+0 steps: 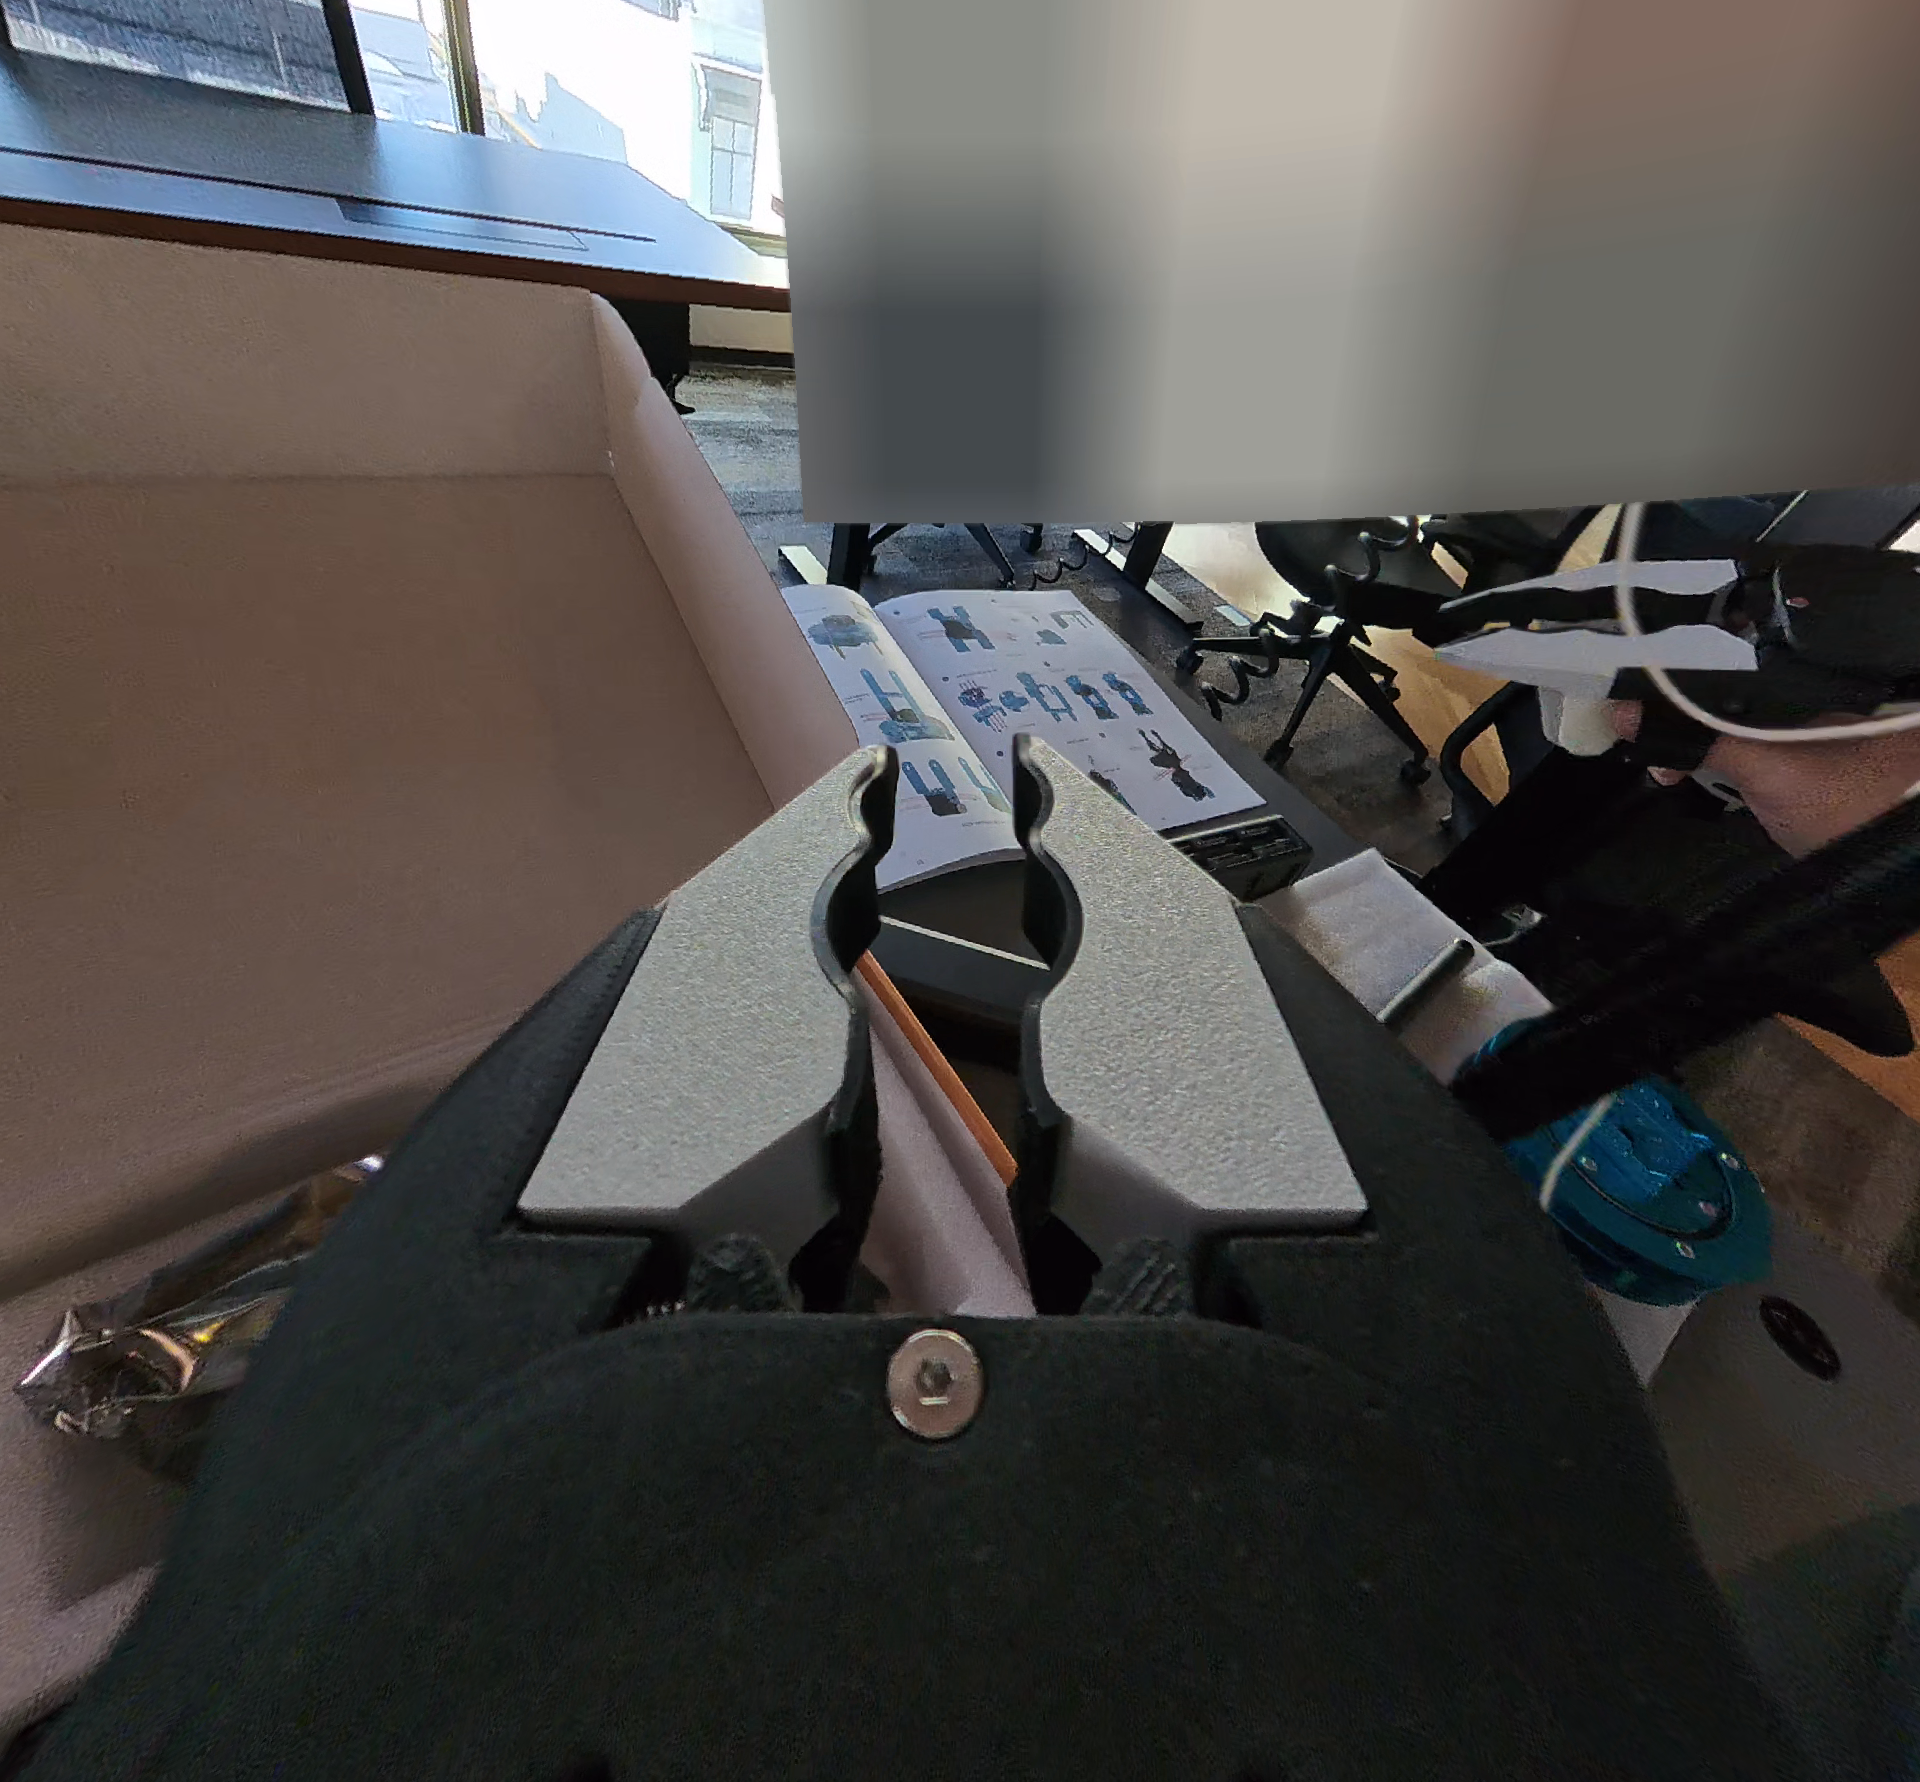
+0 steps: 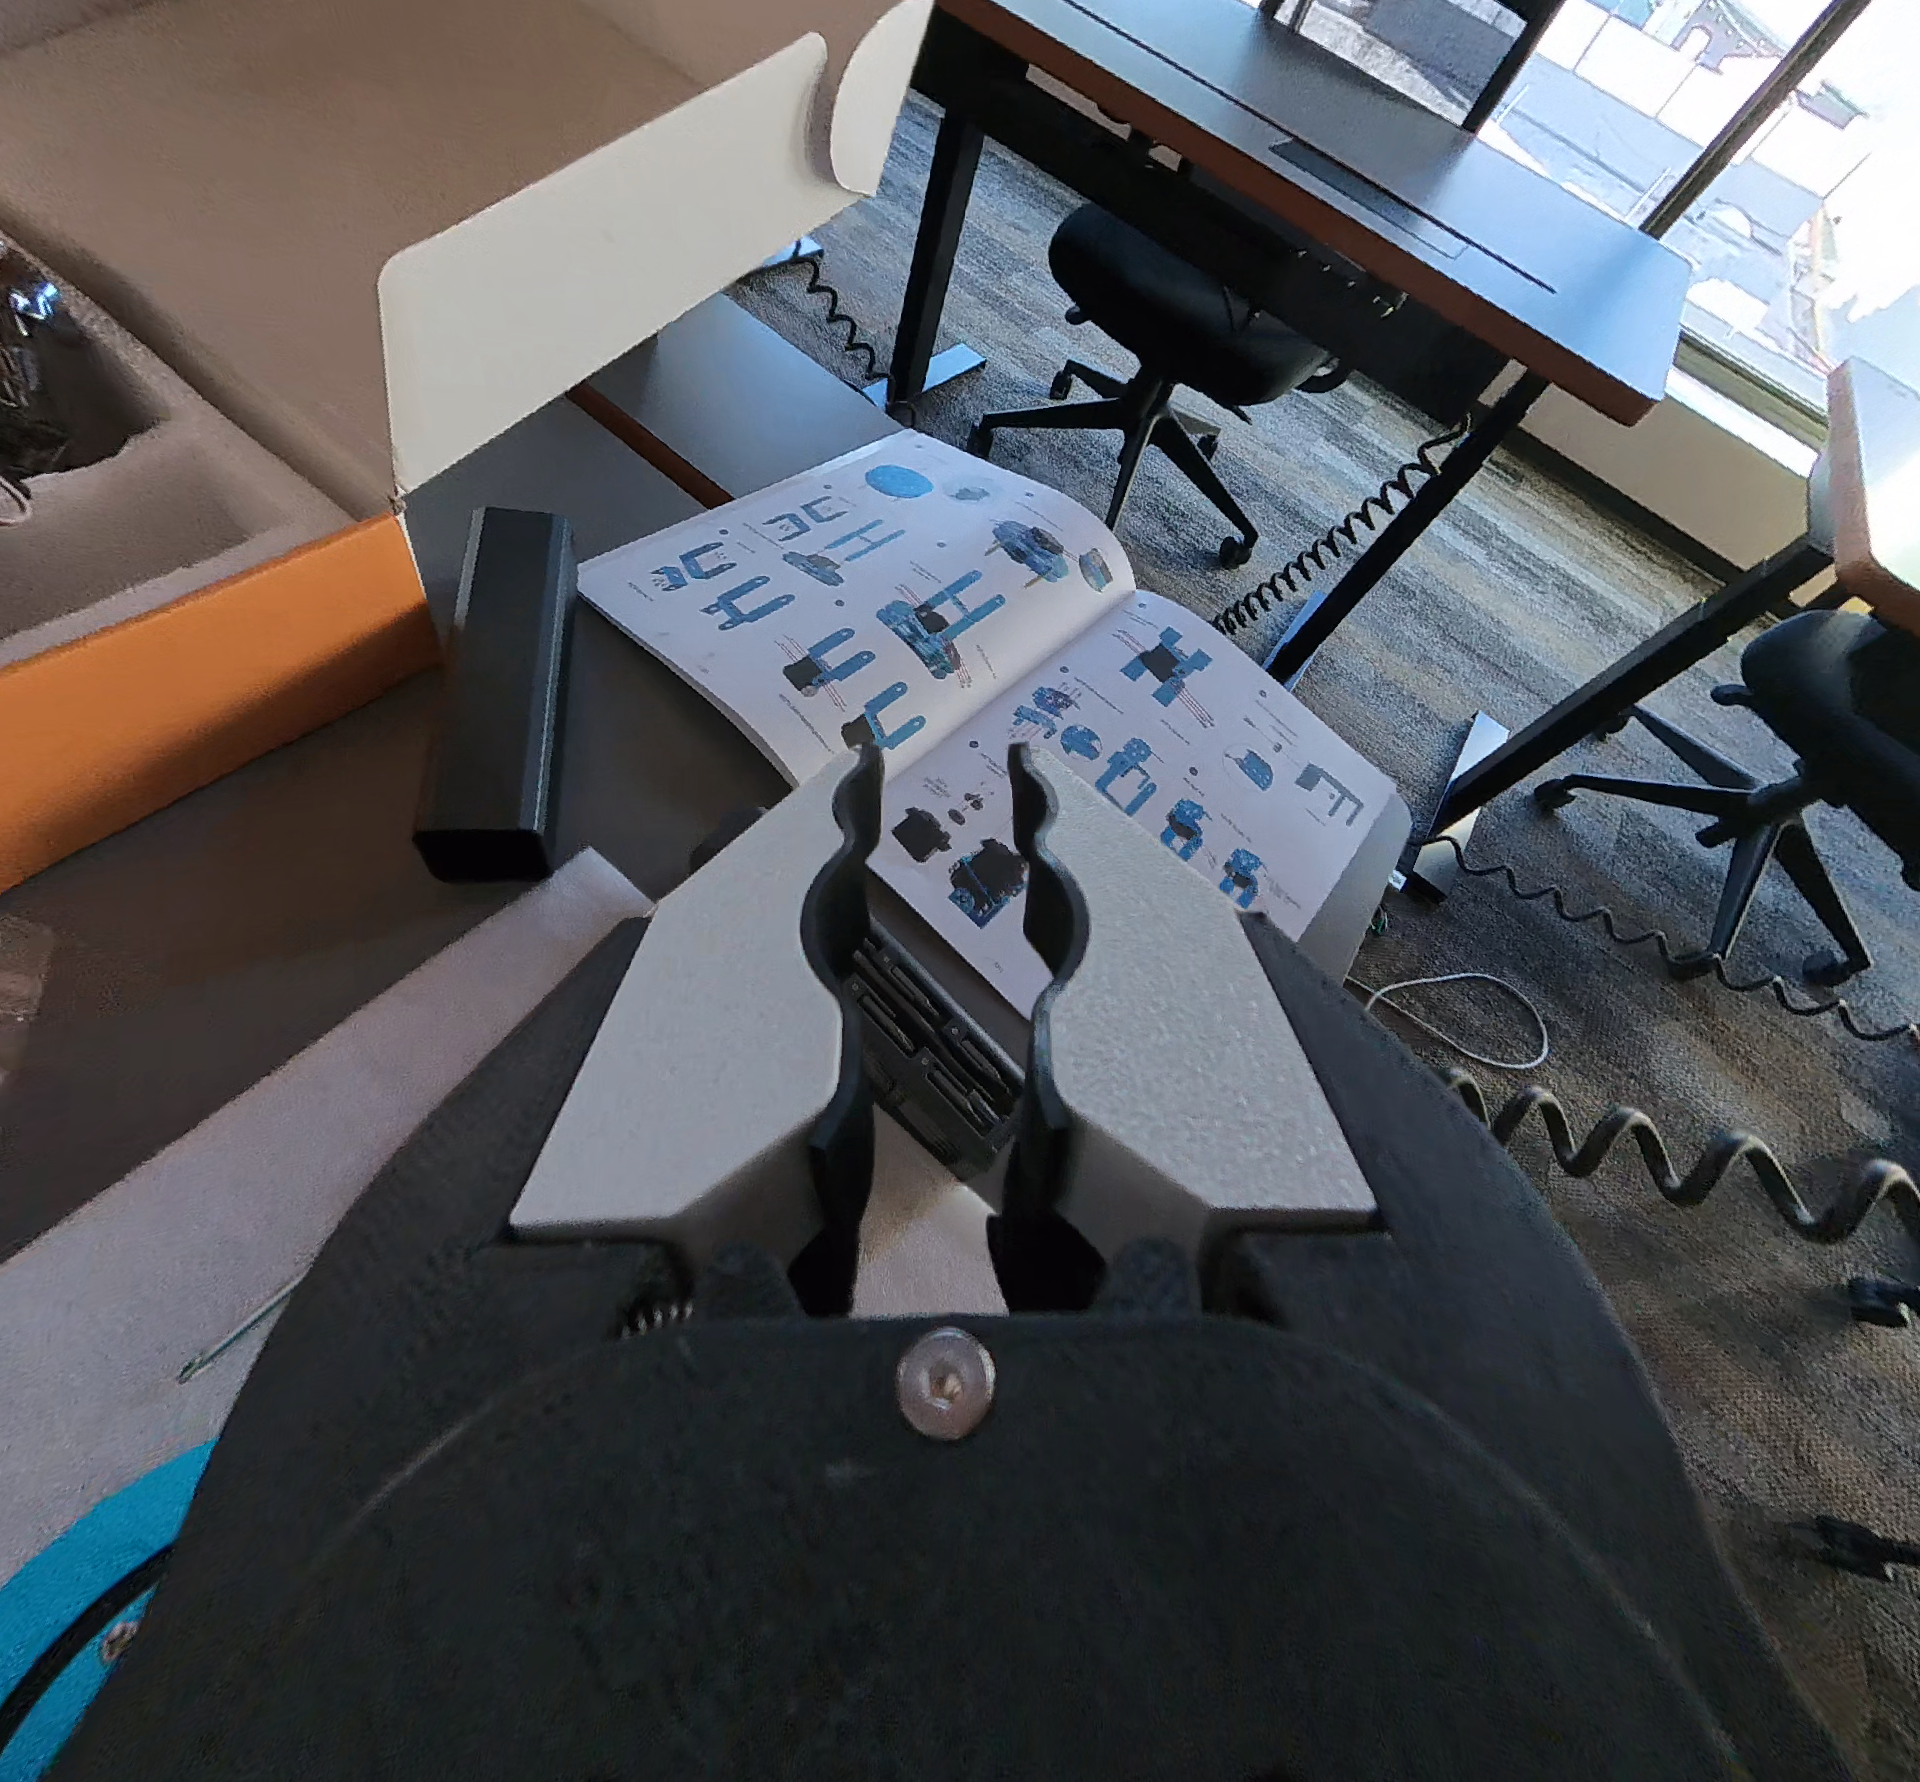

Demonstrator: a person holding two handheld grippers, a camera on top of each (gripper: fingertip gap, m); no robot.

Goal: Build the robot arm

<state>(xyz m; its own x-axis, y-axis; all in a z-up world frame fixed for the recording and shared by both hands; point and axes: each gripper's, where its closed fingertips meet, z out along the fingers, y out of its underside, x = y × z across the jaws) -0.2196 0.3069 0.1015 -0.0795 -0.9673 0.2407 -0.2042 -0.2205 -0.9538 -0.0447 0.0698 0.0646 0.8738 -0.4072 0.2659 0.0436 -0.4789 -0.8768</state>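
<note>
Your left gripper (image 1: pixel 956 764) hangs over the right rim of the box (image 1: pixel 364 693), its jaws a narrow gap apart with nothing between them. To its left the raised cream lid stands as a tall wall, and a crumpled foil bag (image 1: pixel 135 1358) lies low in the box, so that side is closed in. Just beneath the jaws runs the box's orange edge (image 1: pixel 935 1057), the thing nearest this gripper. It touches nothing that I can see.

Past the fingertips an open booklet (image 1: pixel 1039 693) lies flat, with a small slotted block (image 1: pixel 1247 844) at its near corner. White foam (image 1: pixel 1382 943) and a blue part (image 1: pixel 1642 1182) sit to the right.

Your right gripper (image 2: pixel 945 761) hovers above the block (image 2: pixel 935 1046) and the booklet (image 2: pixel 935 610), jaws likewise narrowly parted and empty. A black bar (image 2: pixel 509 683) lies to its left, just beside the box's orange side (image 2: pixel 208 662). The lid's flap (image 2: pixel 623 205) overhangs that corner.

On the right the booklet's far page reaches the table's edge. Beyond is floor, coiled cable (image 2: pixel 1662 1161) and a chair (image 2: pixel 1174 319), well apart. The air above the booklet is open.
</note>
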